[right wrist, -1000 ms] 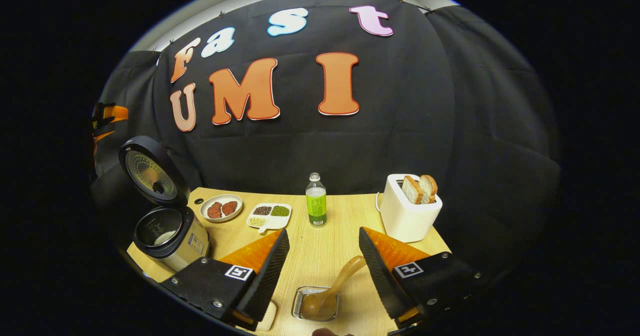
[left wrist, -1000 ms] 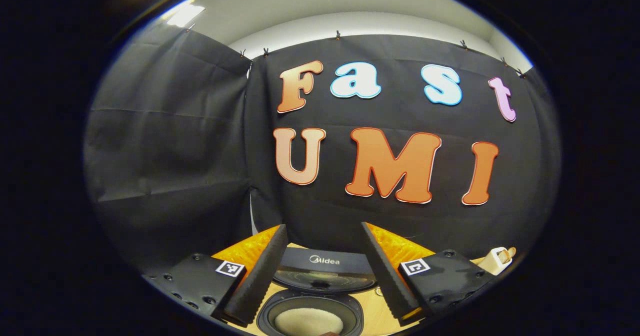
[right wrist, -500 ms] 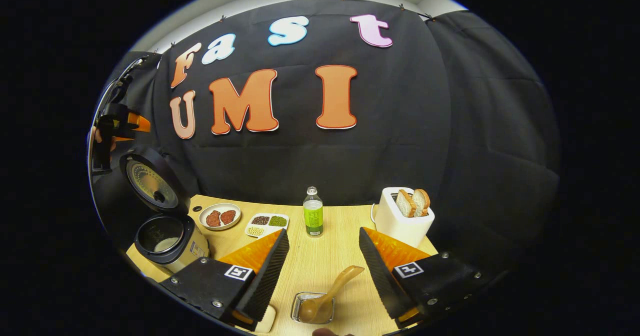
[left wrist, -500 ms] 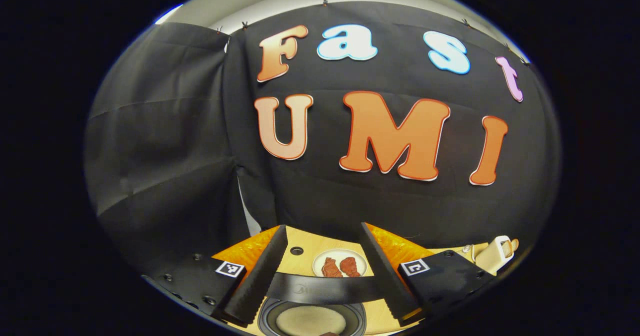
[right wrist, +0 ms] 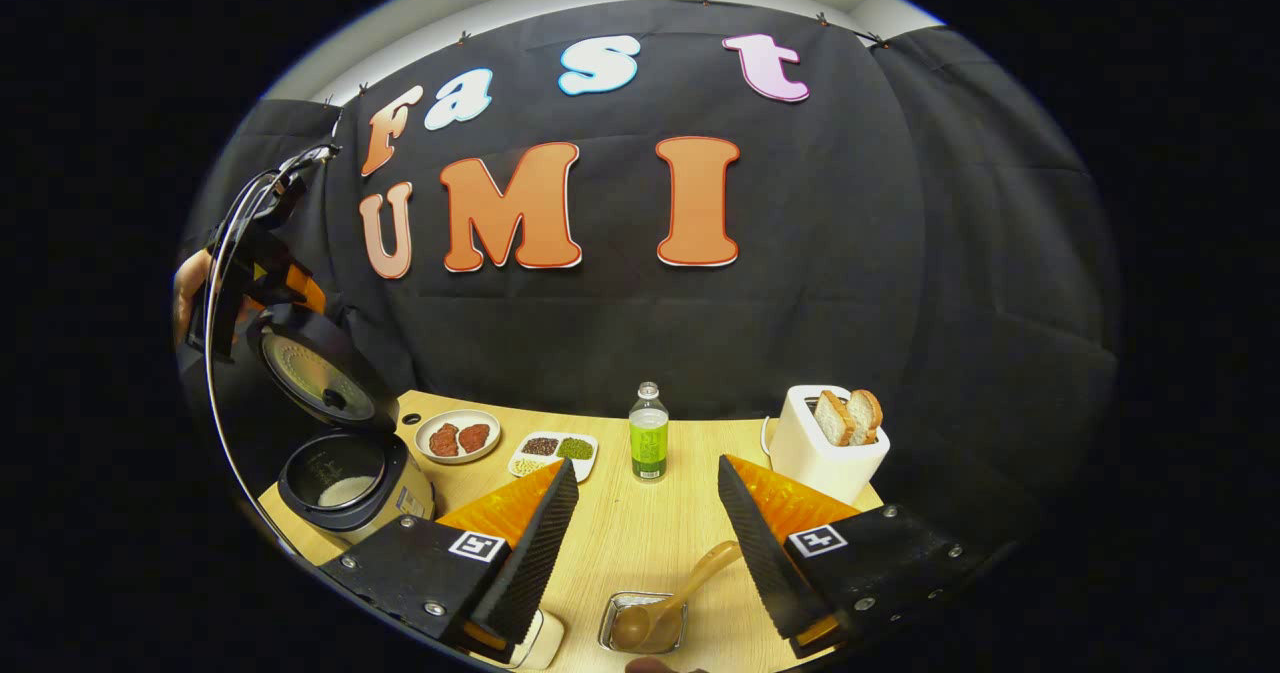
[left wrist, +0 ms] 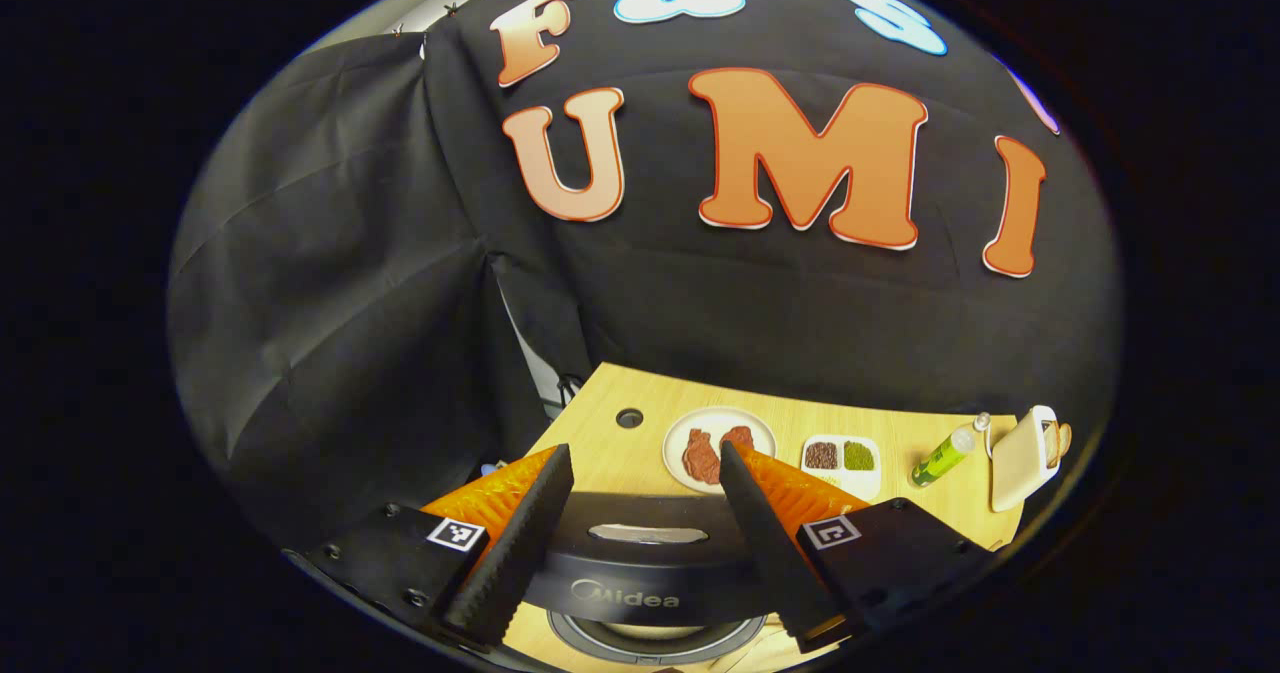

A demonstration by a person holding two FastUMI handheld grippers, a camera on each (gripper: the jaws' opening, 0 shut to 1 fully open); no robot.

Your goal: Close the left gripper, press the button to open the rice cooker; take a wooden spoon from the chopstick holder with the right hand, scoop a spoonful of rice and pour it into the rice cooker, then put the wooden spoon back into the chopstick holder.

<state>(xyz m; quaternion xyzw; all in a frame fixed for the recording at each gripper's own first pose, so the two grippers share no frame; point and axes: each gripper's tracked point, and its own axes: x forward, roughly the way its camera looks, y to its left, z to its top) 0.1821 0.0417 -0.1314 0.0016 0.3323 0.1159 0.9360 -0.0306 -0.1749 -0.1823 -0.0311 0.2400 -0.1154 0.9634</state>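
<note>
Left tongs (left wrist: 640, 543), wide, frame the rice cooker (left wrist: 650, 573) lid's top; right tongs (right wrist: 645, 553), wide, overlook its rice-filled pot, the wooden spoon (right wrist: 665, 603) and tabletop (right wrist: 620, 523).

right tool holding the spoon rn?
No: the right tool is open, and the wooden spoon rests in the metal holder between its fingers, untouched.
</note>
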